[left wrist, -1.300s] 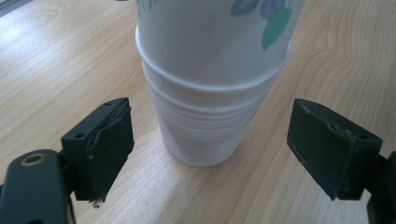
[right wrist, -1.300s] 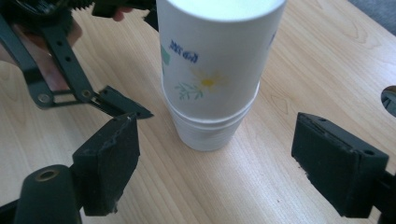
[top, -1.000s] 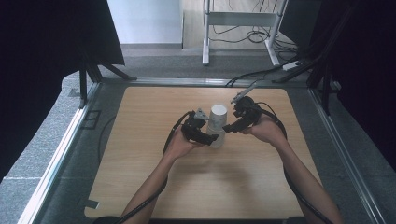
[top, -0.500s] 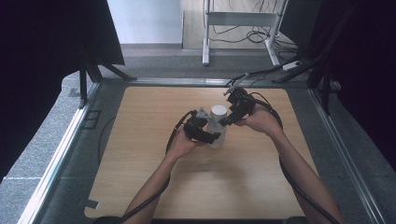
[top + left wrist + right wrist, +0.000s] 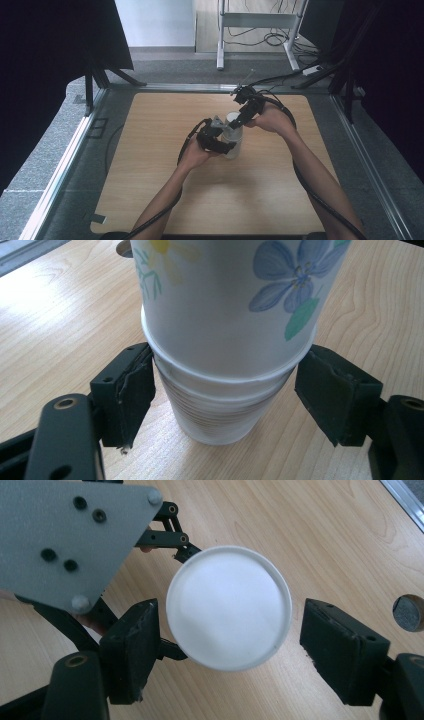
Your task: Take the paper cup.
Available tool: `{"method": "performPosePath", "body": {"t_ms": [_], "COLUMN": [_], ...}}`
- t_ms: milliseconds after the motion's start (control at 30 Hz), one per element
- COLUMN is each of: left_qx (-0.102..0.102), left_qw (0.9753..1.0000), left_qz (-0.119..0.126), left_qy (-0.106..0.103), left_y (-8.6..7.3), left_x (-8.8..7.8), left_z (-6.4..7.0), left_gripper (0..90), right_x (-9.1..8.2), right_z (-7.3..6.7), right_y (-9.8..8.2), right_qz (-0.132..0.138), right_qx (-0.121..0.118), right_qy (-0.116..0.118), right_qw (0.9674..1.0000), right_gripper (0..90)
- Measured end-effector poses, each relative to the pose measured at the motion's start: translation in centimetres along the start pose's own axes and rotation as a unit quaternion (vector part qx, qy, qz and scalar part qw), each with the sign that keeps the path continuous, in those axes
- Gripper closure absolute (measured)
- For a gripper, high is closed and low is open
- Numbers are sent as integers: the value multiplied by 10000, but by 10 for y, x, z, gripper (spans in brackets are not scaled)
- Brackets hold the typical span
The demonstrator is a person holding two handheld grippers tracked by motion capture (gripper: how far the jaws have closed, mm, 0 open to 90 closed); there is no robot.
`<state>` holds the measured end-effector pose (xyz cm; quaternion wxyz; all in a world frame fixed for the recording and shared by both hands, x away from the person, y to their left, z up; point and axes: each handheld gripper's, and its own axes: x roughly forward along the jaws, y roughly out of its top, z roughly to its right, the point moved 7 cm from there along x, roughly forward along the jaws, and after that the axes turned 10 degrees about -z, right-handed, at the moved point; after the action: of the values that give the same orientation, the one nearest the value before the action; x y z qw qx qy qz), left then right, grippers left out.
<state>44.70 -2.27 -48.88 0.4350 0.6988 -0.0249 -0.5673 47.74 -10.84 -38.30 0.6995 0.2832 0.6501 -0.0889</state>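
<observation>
A white paper cup (image 5: pixel 220 305) printed with blue and yellow flowers stands on the wooden table (image 5: pixel 165 165), seated over a lower ribbed cup (image 5: pixel 220 415). My left gripper (image 5: pixel 225 390) flanks that lower cup just under the upper cup's rim. Its jaws have just been closing, and narrow gaps remain beside the pads (image 5: pixel 135 390). My right gripper (image 5: pixel 230 645) hangs over the cup's flat white top (image 5: pixel 229 612), pointing down. Its jaws have also just been closing and stand apart from the cup. In the high view the cup (image 5: pixel 234 145) stands mid-table, with the left gripper (image 5: pixel 224 144) on its left and the right gripper (image 5: pixel 240 119) above it.
The left gripper's grey plate (image 5: pixel 75 535) sits close beside the cup top. A small round hole (image 5: pixel 407 612) is in the tabletop nearby. A metal rail (image 5: pixel 65 165) edges the table, and dark curtains hang at both sides.
The right hand has lifted and swung from the cup's right side to its far side, now over the cup top. The left hand has stayed at the cup.
</observation>
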Motion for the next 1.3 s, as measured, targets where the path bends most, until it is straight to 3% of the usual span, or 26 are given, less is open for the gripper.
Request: {"method": "performPosePath", "body": {"t_ms": [267, 500, 867, 1033, 1300], "left_qx": [10, 23, -53, -144, -199], "left_qw": [10000, 10000, 10000, 9999, 9997], "left_qz": [-14, 8, 56, 33, 82], "left_qy": [11, 3, -39, 82, -117], "left_y": [0, 0, -1, -1, 0], "left_x": [0, 0, 3, 2, -8], "left_z": [0, 0, 0, -1, 0], "left_gripper": [242, 241, 222, 165, 141], "right_x": [-1, -4, -22, -31, -48], "right_z": [-2, -3, -3, -3, -4], "right_y": [10, 13, 15, 15, 13], "right_qz": [-289, -441, -383, -311, -179], "right_qx": [-50, -116, -167, -155, -157], "right_qy": [0, -32, -86, -89, -125], "right_qw": [9996, 9990, 9991, 9994, 9996], "right_gripper": [358, 366, 368, 368, 369]}}
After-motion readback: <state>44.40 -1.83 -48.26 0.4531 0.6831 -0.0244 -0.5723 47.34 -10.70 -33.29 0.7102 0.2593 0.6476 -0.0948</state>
